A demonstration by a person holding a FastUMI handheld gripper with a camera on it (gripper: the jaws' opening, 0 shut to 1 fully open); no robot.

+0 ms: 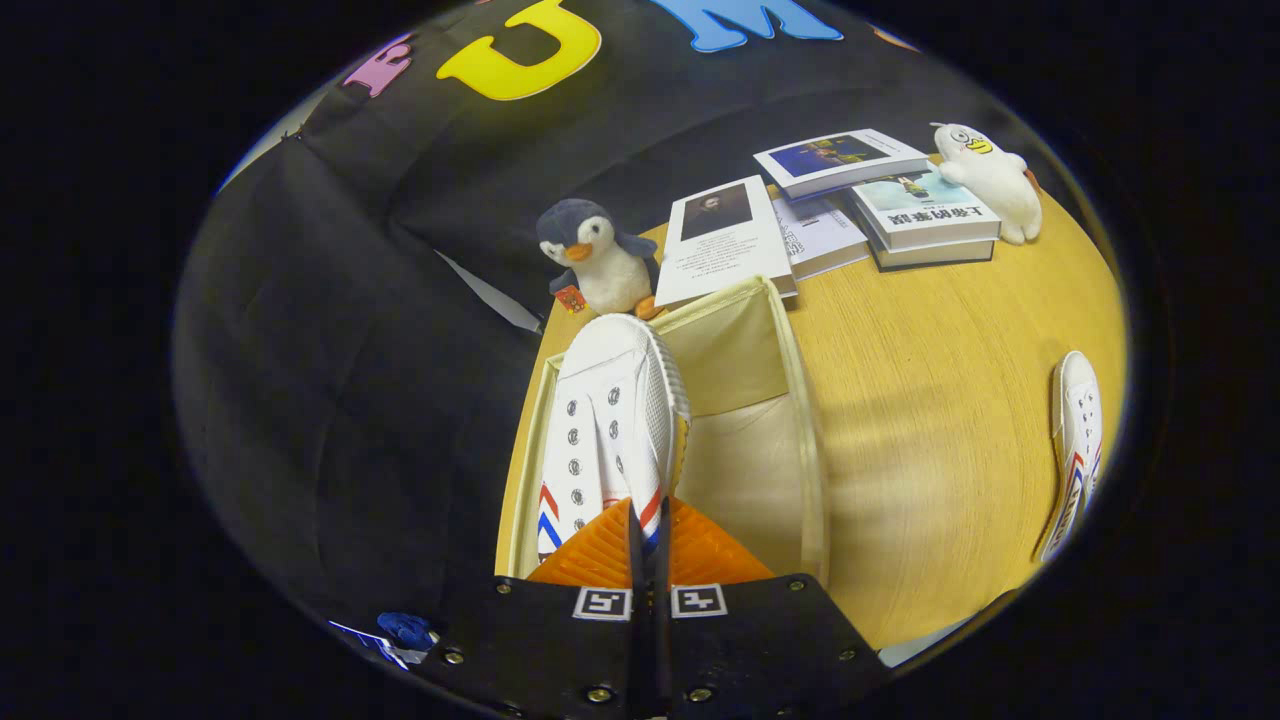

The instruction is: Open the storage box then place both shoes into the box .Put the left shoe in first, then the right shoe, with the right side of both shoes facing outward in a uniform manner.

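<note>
Fingers pinch the heel end of the white shoe, jaws nearly together on its thin collar; you hold it over the open storage box, against the box's left wall, toe pointing away from you; this looks like the first placement, so you need to lower it until the sole rests on the box floor, then let go; the second shoe waits on the wooden table, well right of the box; beyond the box stand a penguin toy and books.
</note>
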